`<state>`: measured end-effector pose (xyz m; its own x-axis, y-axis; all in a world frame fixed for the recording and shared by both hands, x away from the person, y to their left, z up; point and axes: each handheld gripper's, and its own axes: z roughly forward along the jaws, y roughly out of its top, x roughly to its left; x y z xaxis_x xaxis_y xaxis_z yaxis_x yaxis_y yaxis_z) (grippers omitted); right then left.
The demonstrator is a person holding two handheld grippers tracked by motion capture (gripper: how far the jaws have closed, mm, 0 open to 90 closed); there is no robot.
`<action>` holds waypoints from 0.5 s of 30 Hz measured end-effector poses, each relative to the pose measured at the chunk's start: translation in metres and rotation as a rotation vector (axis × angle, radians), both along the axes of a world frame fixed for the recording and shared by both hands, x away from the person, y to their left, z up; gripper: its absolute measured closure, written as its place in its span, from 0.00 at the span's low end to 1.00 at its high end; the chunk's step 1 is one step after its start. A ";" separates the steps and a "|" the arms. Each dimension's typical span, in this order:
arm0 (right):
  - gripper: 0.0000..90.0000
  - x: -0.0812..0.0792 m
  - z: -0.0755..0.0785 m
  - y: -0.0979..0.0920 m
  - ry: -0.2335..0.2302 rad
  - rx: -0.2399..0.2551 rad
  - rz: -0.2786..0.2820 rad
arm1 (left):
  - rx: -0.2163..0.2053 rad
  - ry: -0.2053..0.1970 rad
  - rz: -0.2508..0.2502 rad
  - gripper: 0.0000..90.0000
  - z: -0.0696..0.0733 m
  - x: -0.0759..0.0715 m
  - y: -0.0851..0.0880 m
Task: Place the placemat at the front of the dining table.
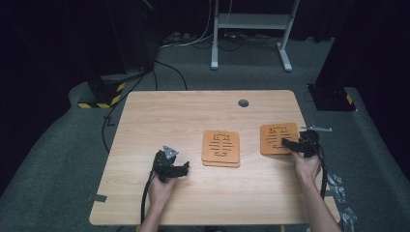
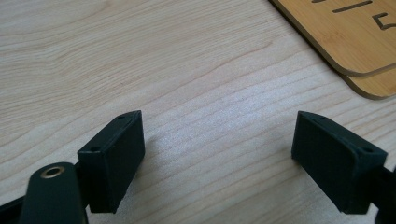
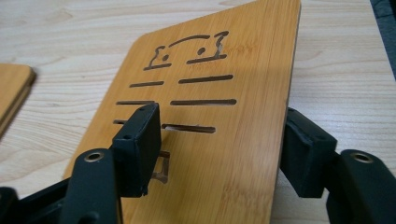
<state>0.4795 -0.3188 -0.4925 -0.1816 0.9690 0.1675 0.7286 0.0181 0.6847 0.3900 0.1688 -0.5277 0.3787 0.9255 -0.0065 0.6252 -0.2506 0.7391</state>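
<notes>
My right gripper [image 3: 219, 149] sits over the near edge of the lone bamboo coaster [image 3: 210, 116], one jaw above its slotted face and the other just past its side edge. The jaws stand wide with their pads off the wood, so I judge the coaster is resting on its own rather than held. It lies flat on the bench [image 1: 159, 116], well to the right of the coaster stack [image 1: 221, 147], which I take as the landmark. My left gripper [image 2: 219, 154] waits left of that stack, jaws spread wide over bare wood with nothing between them, likely kept clear so the right hand can work alone.
</notes>
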 end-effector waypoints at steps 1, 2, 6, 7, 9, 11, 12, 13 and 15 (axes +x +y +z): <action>0.37 0.000 0.000 0.000 0.007 -0.004 -0.003 | 0.000 0.000 0.000 0.19 0.000 0.000 0.000; 0.36 0.000 -0.001 -0.001 0.013 -0.008 -0.001 | 0.000 0.001 0.001 0.19 0.000 0.000 0.000; 0.33 -0.002 -0.002 0.000 0.002 -0.040 -0.014 | 0.001 0.000 0.000 0.19 0.000 0.000 0.000; 0.32 -0.002 -0.001 0.000 0.007 -0.047 -0.016 | 0.000 0.001 0.001 0.19 0.000 0.000 0.000; 0.32 -0.003 -0.001 0.001 -0.009 -0.056 -0.014 | 0.000 0.001 0.000 0.19 0.000 0.000 0.000; 0.31 -0.003 0.000 0.001 -0.011 -0.058 -0.001 | 0.000 0.001 0.001 0.19 0.000 0.000 0.000; 0.31 -0.004 0.000 0.002 -0.019 -0.061 0.001 | 0.000 0.001 0.001 0.19 0.000 0.000 0.000; 0.31 -0.005 0.001 0.002 -0.019 -0.061 0.006 | 0.000 0.001 0.001 0.19 0.000 0.000 0.000; 0.32 -0.008 0.002 0.003 -0.033 -0.057 0.013 | 0.000 0.000 0.000 0.19 0.000 0.000 0.000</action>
